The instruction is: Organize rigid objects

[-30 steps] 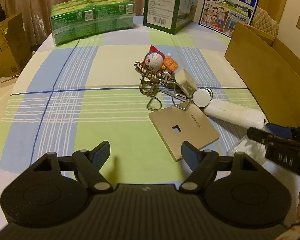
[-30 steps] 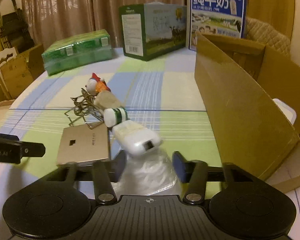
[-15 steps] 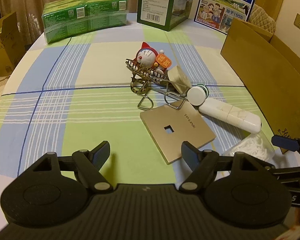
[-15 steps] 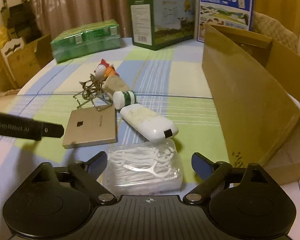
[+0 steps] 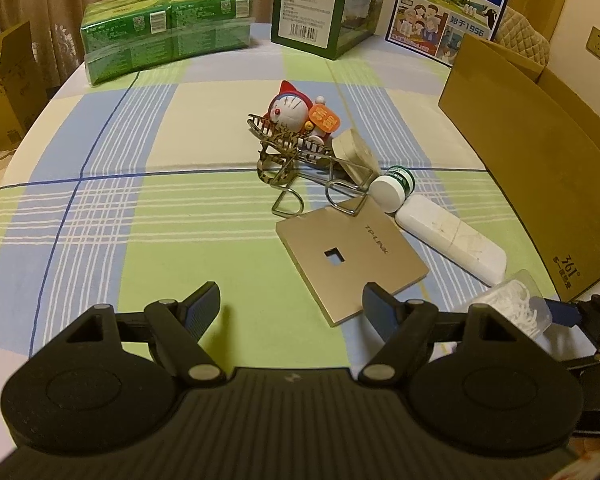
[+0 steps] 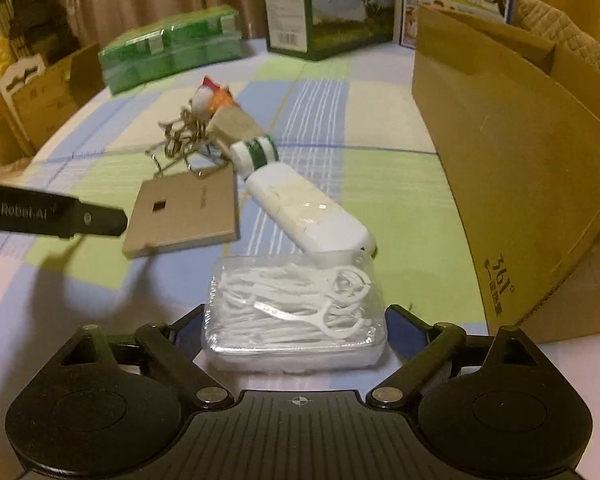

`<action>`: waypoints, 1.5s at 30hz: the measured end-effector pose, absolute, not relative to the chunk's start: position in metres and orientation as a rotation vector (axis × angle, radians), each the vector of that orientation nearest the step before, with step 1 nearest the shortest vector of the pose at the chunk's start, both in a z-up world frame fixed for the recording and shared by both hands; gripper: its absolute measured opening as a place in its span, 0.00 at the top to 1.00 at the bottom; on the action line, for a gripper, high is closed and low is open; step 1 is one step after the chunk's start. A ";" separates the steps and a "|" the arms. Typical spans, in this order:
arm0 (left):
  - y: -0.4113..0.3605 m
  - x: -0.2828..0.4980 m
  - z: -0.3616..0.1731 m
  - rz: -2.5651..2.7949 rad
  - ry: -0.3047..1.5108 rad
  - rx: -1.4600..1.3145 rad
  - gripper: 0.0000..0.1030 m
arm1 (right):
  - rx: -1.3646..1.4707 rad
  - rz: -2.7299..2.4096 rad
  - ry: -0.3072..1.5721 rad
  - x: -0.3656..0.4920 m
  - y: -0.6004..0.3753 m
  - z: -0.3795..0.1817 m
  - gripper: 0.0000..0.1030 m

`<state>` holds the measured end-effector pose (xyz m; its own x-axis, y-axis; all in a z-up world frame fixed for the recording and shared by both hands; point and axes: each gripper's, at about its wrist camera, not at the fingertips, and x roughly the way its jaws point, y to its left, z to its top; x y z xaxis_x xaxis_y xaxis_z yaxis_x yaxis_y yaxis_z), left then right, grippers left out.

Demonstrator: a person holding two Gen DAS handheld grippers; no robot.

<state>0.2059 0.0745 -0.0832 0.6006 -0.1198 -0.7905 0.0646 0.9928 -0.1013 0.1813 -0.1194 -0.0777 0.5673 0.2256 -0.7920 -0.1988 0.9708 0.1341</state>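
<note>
Two grippers sit low over the bench (image 5: 100, 216), which wears a green, blue and cream check cloth. The right gripper (image 6: 296, 326) has its jaws apart, one on each side of a clear floss-pick box (image 6: 294, 312); whether the pads touch the box cannot be told. The left gripper (image 5: 292, 304) also has its jaws apart, with nothing between them, hanging over bare cloth just short of the gold plate (image 5: 350, 254).

The box lies at the near edge of the bench, beside the left wall of the open carton (image 6: 516, 168). Just beyond it, touching or nearly so, lies a white case (image 6: 312, 212), set slantwise. The plate lies flat to the left of the case. At the far end of the case a small green-and-white bottle (image 5: 392, 192) lies on its side. Beyond that come a beige block (image 5: 354, 150), a tangled wire rack (image 5: 296, 152) and a toy cat (image 5: 294, 110) leaning at the rack.

Farthest back stand a green pack (image 5: 166, 32), a dark green box (image 5: 320, 0) and a blue milk box (image 5: 452, 8).
</note>
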 end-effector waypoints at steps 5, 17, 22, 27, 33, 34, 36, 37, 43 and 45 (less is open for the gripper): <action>0.072 0.208 -0.087 -0.119 0.922 -0.075 0.27 | 0.015 0.250 0.910 0.185 -0.117 -0.074 0.20; 0.052 0.234 -0.096 -0.157 0.926 -0.221 0.17 | -0.018 0.199 0.893 0.185 -0.125 -0.075 0.20; 0.035 0.246 -0.105 -0.127 0.943 -0.192 0.11 | 0.001 0.191 0.898 0.184 -0.131 -0.078 0.20; 0.019 0.252 -0.111 -0.074 0.933 -0.115 0.05 | 0.016 0.196 0.895 0.184 -0.136 -0.078 0.20; 0.016 0.245 -0.114 -0.076 0.930 -0.021 0.09 | 0.031 0.200 0.897 0.184 -0.139 -0.078 0.20; 0.020 0.242 -0.113 -0.082 0.936 -0.022 0.11 | 0.038 0.200 0.899 0.184 -0.139 -0.078 0.20; 0.030 0.231 -0.110 -0.093 0.952 -0.018 0.15 | 0.051 0.202 0.903 0.184 -0.140 -0.077 0.20; 0.034 0.225 -0.109 -0.097 0.961 -0.010 0.15 | 0.056 0.204 0.905 0.184 -0.140 -0.077 0.20; 0.057 0.198 -0.103 -0.081 0.972 0.008 0.15 | 0.079 0.212 0.906 0.185 -0.140 -0.074 0.20; 0.058 0.200 -0.103 -0.070 0.960 -0.005 0.15 | 0.081 0.215 0.907 0.185 -0.138 -0.074 0.20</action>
